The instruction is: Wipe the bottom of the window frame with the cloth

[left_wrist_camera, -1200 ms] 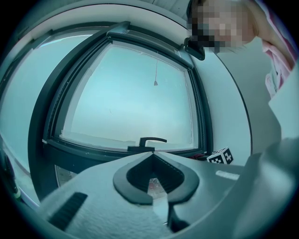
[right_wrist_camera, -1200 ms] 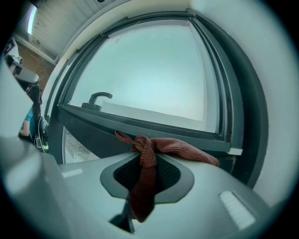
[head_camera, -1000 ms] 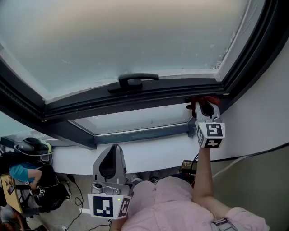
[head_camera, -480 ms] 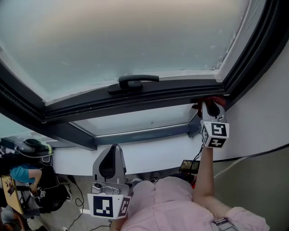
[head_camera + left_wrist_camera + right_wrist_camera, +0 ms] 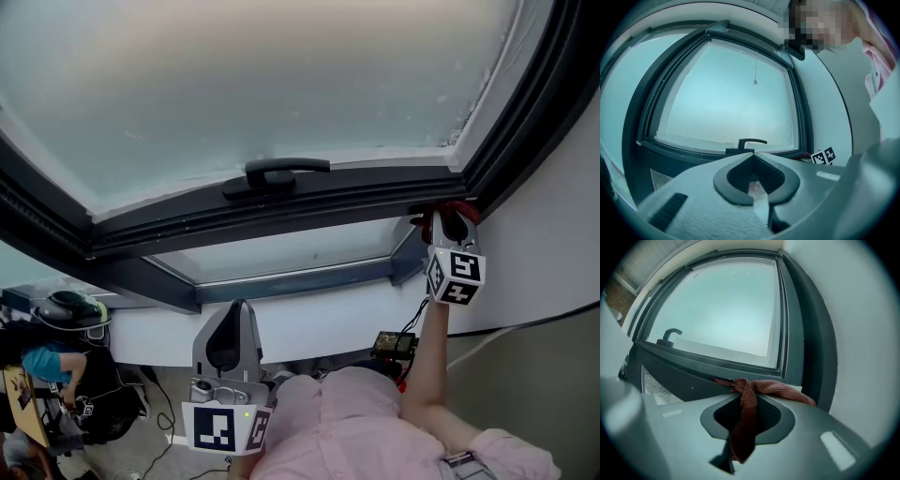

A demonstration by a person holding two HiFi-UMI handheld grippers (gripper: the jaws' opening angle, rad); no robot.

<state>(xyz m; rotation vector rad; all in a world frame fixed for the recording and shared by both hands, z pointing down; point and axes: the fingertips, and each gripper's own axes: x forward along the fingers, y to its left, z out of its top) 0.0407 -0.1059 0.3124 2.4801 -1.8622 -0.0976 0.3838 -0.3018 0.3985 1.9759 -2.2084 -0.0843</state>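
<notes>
Dark window frame [image 5: 187,227] — a red-brown cloth [image 5: 783,389] lies against its bottom rail's right end.

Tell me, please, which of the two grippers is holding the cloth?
The right gripper, shut on the reddish cloth against the window frame; the left gripper holds nothing.

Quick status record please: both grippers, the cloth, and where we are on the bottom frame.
right gripper: shut on cloth
cloth: reddish-brown, bunched against the bottom of the window frame
position: right end of the bottom rail, in the corner
left gripper: shut, empty, held low below the window
handle: on the bottom rail, well left of the cloth
</notes>
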